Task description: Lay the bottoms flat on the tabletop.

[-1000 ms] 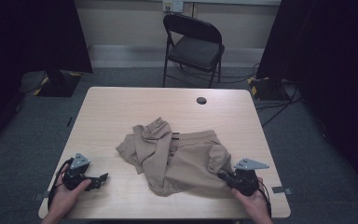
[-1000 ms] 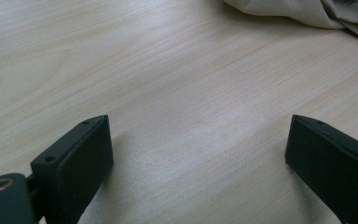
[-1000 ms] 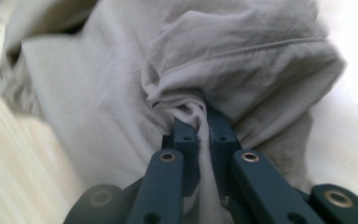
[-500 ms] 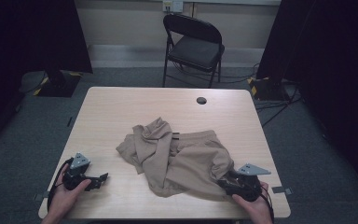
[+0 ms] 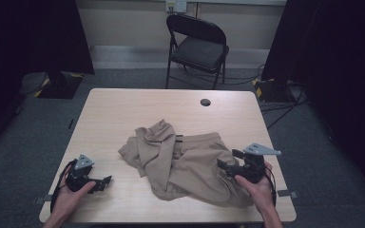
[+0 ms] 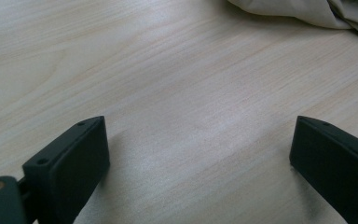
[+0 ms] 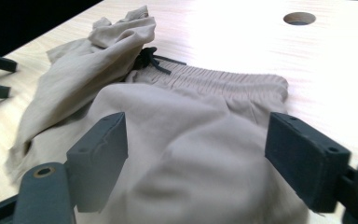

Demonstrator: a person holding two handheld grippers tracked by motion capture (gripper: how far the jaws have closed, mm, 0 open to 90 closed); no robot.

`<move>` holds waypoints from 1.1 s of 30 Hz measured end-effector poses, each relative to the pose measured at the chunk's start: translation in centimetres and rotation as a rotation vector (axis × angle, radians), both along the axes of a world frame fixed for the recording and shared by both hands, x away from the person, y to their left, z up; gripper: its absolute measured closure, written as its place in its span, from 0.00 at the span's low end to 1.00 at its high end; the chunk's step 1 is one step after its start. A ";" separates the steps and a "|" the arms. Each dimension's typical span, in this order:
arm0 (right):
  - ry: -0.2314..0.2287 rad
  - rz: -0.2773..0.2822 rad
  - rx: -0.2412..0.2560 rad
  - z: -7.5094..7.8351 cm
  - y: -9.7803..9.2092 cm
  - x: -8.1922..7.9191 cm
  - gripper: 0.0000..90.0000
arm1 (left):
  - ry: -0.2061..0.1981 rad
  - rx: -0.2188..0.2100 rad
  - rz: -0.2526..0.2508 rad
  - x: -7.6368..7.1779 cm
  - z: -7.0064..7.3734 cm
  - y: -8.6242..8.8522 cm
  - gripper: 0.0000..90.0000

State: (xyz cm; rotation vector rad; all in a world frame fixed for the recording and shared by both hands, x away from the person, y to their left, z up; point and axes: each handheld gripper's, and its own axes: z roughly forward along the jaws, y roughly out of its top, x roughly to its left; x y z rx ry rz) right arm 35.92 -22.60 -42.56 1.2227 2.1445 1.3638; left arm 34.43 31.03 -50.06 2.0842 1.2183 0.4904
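Note:
A crumpled pair of tan shorts [image 5: 180,159] with an elastic waistband [image 7: 223,81] and a dark drawstring [image 7: 149,58] lies in the middle of the wooden table [image 5: 142,111]. My right gripper [image 5: 229,161] hovers open at the garment's right edge, its jaws wide apart over the cloth [image 7: 186,140] with nothing gripped. My left gripper [image 5: 105,181] rests open on bare wood [image 6: 191,116] at the front left, apart from the shorts, whose edge [image 6: 303,11] lies ahead of it.
A round cable hole [image 5: 205,102] sits near the table's far edge. A black folding chair [image 5: 197,45] stands beyond the table. Dark curtains flank both sides, and cables lie on the floor at the right.
My right gripper has lifted a little and drawn back slightly at the shorts' right edge, and its jaws now stand open. The left gripper has stayed put.

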 end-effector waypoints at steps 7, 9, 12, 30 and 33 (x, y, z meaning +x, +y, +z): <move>0.075 0.009 -0.090 -3.7 1.6 2.0 0.38 | 0.007 -0.022 0.012 0.4 0.5 -0.4 0.20; 0.101 0.004 -0.153 -5.4 1.9 2.0 0.37 | 0.019 -0.039 -0.017 0.8 0.6 -0.6 0.21; 0.119 -0.003 -0.188 -6.1 2.1 2.1 0.32 | 0.016 -0.042 -0.058 2.4 1.2 -1.6 0.21; 0.064 -0.001 -0.269 -7.3 2.8 1.6 0.25 | -0.052 -0.154 -0.182 11.6 6.4 -10.0 0.19; 0.063 -0.001 -0.269 -7.3 2.8 1.7 0.25 | -0.053 -0.189 -0.211 13.0 6.6 -11.5 0.19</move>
